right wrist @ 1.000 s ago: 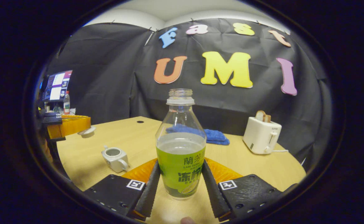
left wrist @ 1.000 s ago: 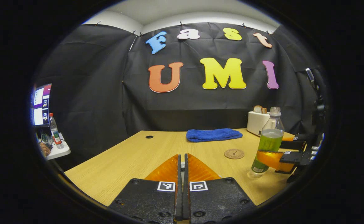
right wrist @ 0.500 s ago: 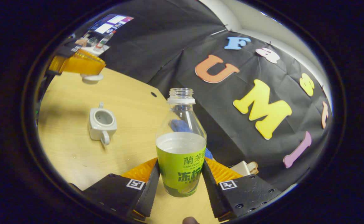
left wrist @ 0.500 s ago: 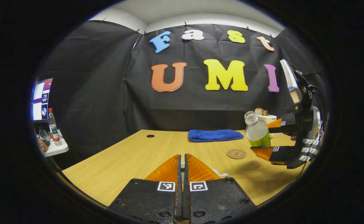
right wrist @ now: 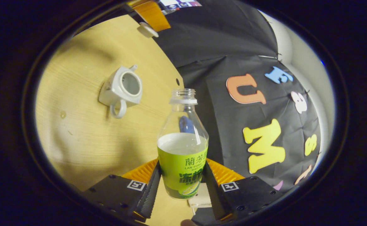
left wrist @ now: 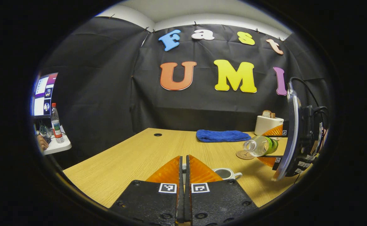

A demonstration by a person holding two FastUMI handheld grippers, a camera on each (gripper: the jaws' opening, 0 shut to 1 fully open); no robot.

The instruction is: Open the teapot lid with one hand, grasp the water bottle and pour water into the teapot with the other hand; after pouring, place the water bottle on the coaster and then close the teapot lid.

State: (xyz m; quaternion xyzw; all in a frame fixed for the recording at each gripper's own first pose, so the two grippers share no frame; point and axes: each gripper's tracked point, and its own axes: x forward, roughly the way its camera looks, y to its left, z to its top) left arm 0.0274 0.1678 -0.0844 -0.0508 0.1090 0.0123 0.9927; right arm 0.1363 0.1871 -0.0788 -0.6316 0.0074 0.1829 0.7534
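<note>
Black cloth hangs behind a light wooden tabletop (left wrist: 133, 157). At the far side of the tabletop lies a folded blue towel (left wrist: 222, 136), and a white toaster (left wrist: 267, 125) with bread in it stands to the right of the towel. A round brown coaster (left wrist: 244, 154) lies flat on the wood, in front of the towel.

In the right gripper view, the right hand-held gripper (right wrist: 181, 185) squeezes the water bottle (right wrist: 182, 150) by its green label, one finger on each side. The bottle has no cap, and its open mouth points away from the camera. It has water up to the top of the label. In the left gripper view, the same bottle (left wrist: 260, 146) is up in the air and tipped far over, almost lying flat, with its mouth pointing to the left. It hangs just above the coaster. The right hand-held gripper (left wrist: 273, 146) grips it from the right.

The white teapot (right wrist: 120, 89) sits on the tabletop with its top open. It is off to the left of the bottle mouth, not under it. In the left gripper view, the teapot (left wrist: 226, 173) peeks out just past the right finger of the left hand-held gripper (left wrist: 184, 175), low and close.

The left hand-held gripper is squeezed together, its fingers almost touching. In the right gripper view, the white teapot lid (right wrist: 146, 30) hangs from it above the far end of the tabletop, well away from the teapot.
</note>
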